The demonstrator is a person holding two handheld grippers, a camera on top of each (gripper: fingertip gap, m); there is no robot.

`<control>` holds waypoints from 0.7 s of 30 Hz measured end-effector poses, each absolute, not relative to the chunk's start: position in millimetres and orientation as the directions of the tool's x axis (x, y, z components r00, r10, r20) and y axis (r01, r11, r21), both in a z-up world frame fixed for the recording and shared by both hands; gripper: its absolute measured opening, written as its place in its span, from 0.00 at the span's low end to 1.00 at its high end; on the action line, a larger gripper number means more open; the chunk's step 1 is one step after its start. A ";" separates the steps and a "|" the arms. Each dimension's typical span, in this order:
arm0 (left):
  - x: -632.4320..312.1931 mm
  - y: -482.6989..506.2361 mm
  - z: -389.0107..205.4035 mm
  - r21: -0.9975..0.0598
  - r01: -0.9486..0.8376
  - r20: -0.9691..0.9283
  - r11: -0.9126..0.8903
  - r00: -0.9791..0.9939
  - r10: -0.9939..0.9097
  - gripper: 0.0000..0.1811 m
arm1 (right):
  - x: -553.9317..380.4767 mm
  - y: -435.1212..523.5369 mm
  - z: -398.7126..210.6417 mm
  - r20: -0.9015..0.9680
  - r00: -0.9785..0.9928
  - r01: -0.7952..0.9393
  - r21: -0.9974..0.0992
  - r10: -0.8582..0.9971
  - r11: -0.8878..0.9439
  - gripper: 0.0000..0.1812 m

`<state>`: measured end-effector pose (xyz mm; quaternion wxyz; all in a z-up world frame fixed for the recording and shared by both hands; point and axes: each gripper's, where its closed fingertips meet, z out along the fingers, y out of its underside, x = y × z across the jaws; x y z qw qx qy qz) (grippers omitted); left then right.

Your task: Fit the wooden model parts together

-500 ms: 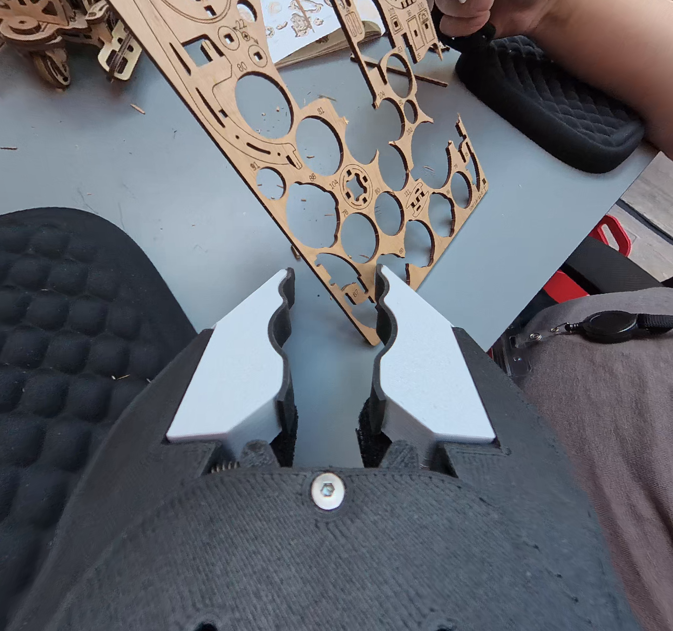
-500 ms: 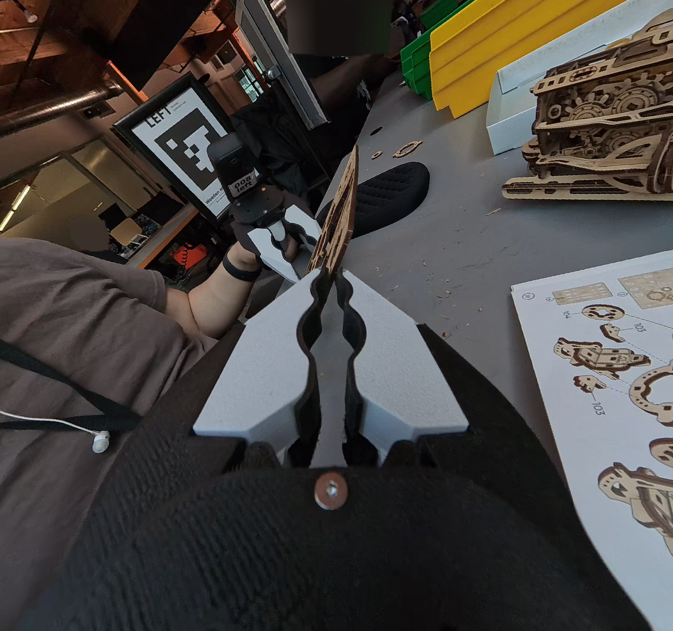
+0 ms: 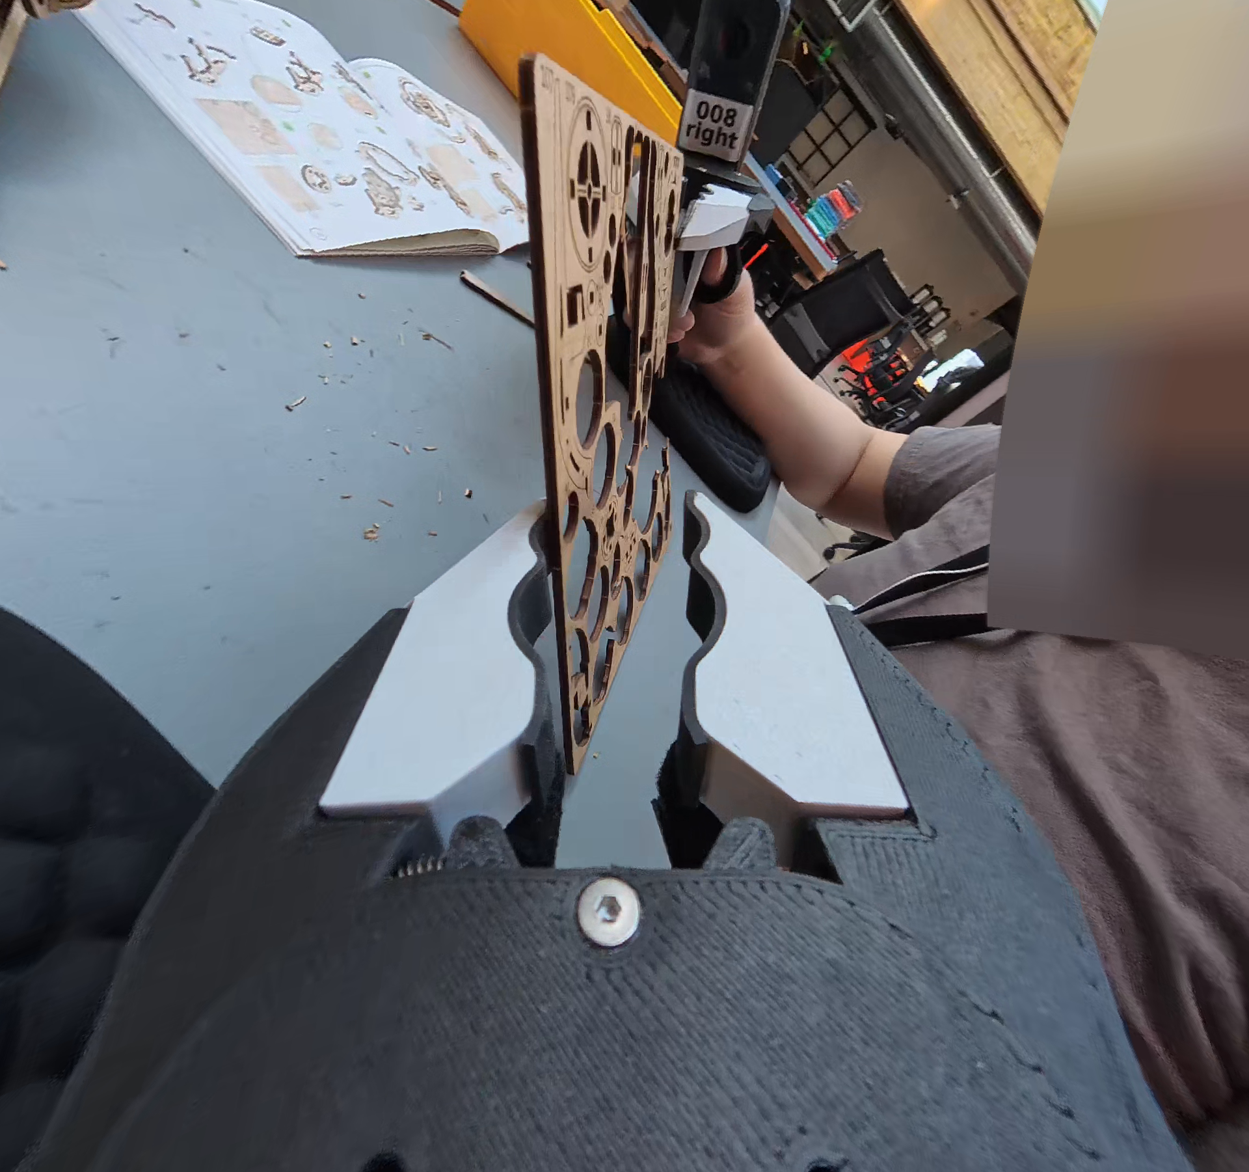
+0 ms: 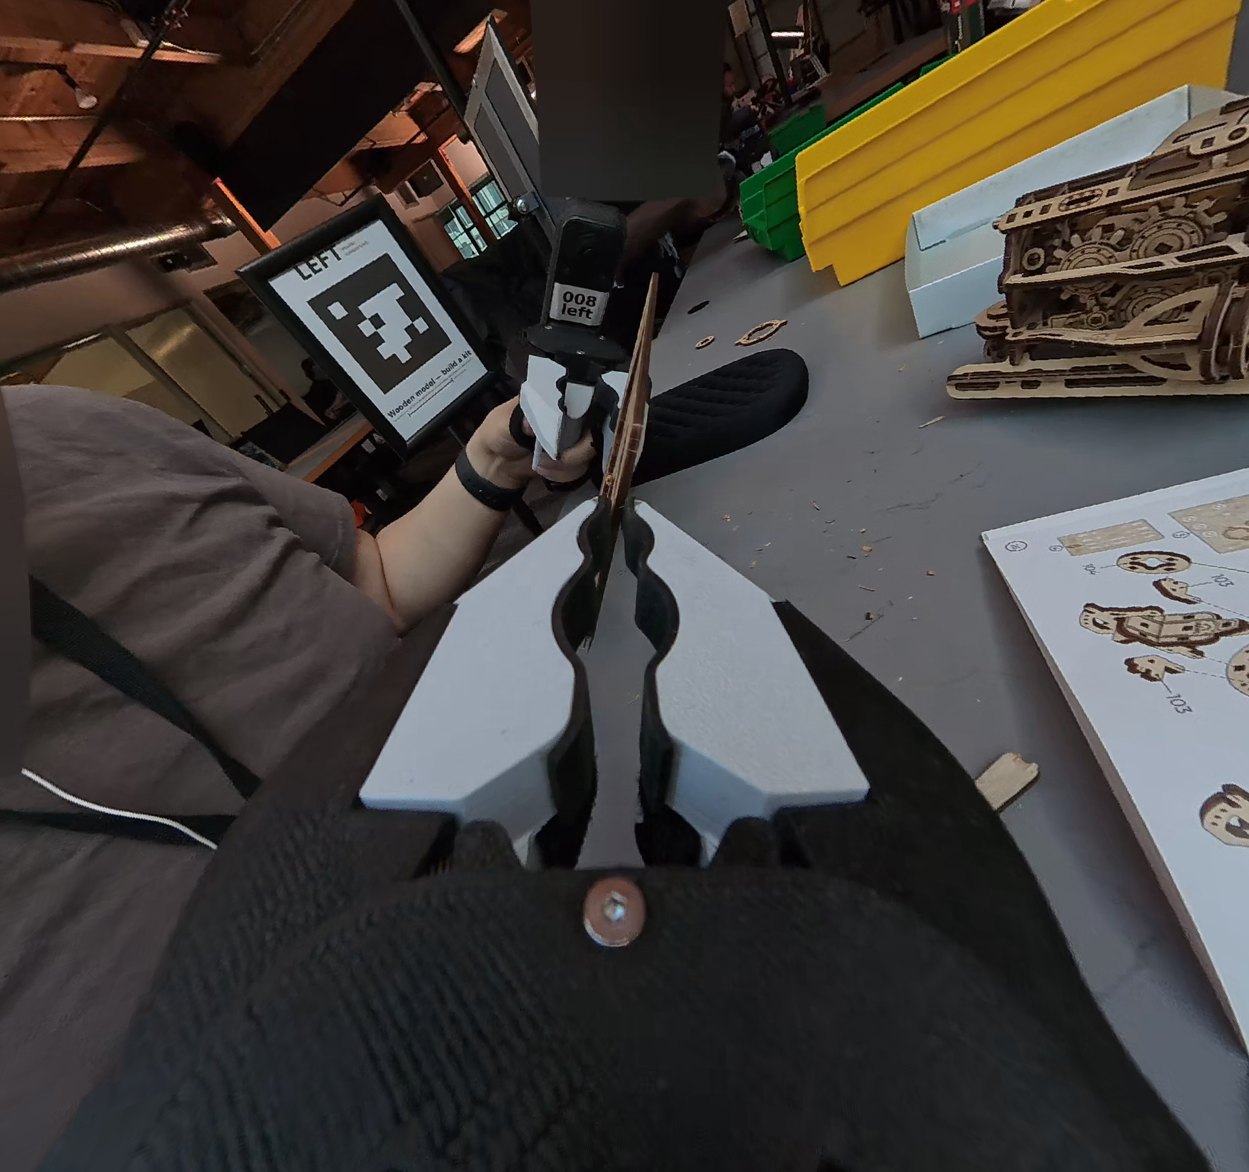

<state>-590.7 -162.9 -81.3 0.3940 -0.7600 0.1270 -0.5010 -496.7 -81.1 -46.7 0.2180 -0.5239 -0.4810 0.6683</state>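
A laser-cut wooden parts sheet (image 3: 598, 396) with many round cut-outs stands on edge above the grey table (image 3: 203, 429). My left gripper (image 3: 618, 514) is open, and the sheet's near end sits between its fingers, against the left finger (image 3: 459, 666). My right gripper (image 4: 614, 511) is shut on the sheet's other end (image 4: 632, 389), which shows edge-on there. The right gripper also shows in the left wrist view (image 3: 706, 233), behind the sheet. The left gripper also shows in the right wrist view (image 4: 568, 409), beside the sheet.
An open instruction booklet (image 3: 324, 139) (image 4: 1149, 632) lies on the table. An assembled wooden model (image 4: 1115, 287), a white box (image 4: 946, 274), yellow bins (image 4: 980, 139) and a green bin (image 4: 770, 200) stand at the back. Black padded rests (image 4: 723, 396) (image 3: 67, 768) and wood chips (image 3: 372, 531) lie around. The gap from one gripper's tips to the other's is roughly 15 cm.
My left gripper has turned and moved forward, so the sheet's end now sits between its open fingers. The right gripper keeps its hold on the sheet.
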 end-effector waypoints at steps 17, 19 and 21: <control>-563.8 -150.6 -64.0 -0.760 0.183 0.647 -0.623 0.296 -0.703 0.00 | -466.4 -84.7 -36.2 -0.518 -0.384 0.157 -0.852 0.764 -0.499 0.00; -560.0 -144.6 -62.8 -0.763 0.197 0.646 -0.616 0.284 -0.709 0.00 | -462.4 -79.5 -36.2 -0.509 -0.365 0.153 -0.859 0.780 -0.489 0.00; -554.3 -139.8 -61.6 -0.757 0.213 0.653 -0.617 0.252 -0.714 0.00 | -457.9 -73.2 -36.2 -0.500 -0.351 0.146 -0.864 0.792 -0.481 0.00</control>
